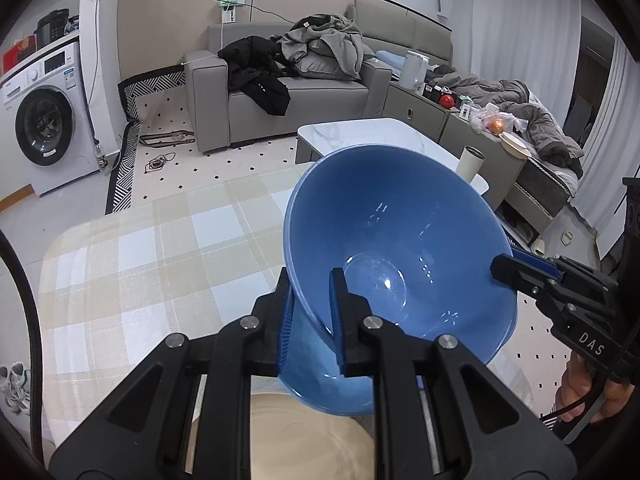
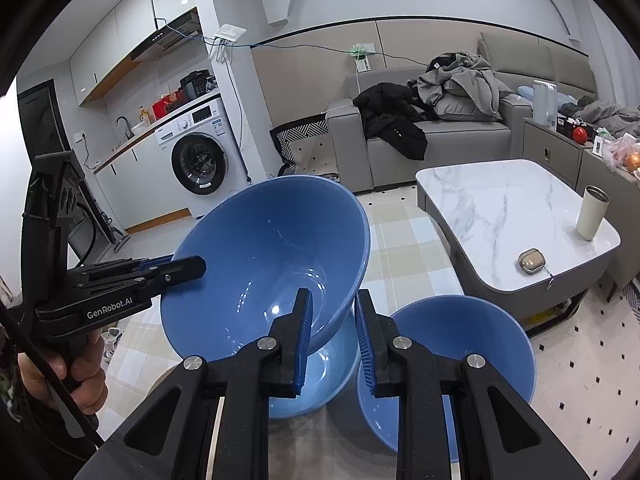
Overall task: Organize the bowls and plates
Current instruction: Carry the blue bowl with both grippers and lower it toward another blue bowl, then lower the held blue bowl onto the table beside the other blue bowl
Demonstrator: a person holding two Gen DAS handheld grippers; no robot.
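Note:
A large blue bowl (image 1: 400, 240) is held in the air, tilted, over the checked tablecloth (image 1: 140, 260). My left gripper (image 1: 310, 316) is shut on its near rim, one finger inside and one outside. My right gripper (image 1: 508, 270) grips the opposite rim. In the right wrist view the same bowl (image 2: 260, 256) sits between my right gripper's fingers (image 2: 332, 328), with the left gripper (image 2: 176, 270) on its far rim. A second blue bowl (image 2: 460, 348) stands on the table below right. A beige plate (image 1: 296, 440) lies under the left gripper.
A white marble coffee table (image 2: 500, 208) stands beyond the table, with a cream tumbler (image 2: 592, 212) and a small case (image 2: 530, 261) on it. A grey sofa (image 1: 288, 92) with clothes and a washing machine (image 1: 40, 120) are farther back.

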